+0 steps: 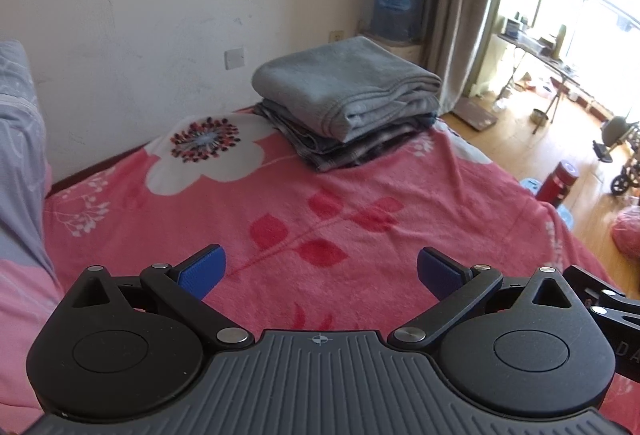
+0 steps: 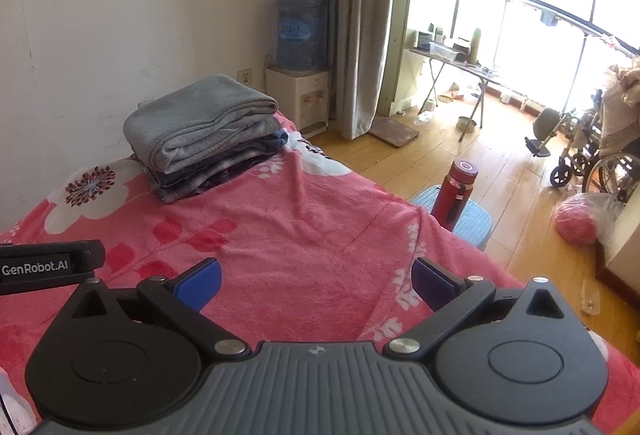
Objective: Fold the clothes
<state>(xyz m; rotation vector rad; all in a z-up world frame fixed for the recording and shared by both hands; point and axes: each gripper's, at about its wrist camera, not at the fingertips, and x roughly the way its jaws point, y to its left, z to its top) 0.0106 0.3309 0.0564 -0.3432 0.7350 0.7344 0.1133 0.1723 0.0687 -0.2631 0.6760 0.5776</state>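
Both tongs [image 1: 320, 271] [image 2: 316, 285] spread empty above bedspread [image 1: 360, 195] (stack's [image 1: 348, 103] lower garments mostly hidden)

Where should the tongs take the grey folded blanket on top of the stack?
Likely the grey blanket by its rounded folded edge facing the camera, coming in low from the near side. The layers bulge there, above the plaid clothes. Both tongs, left and right, stand open.
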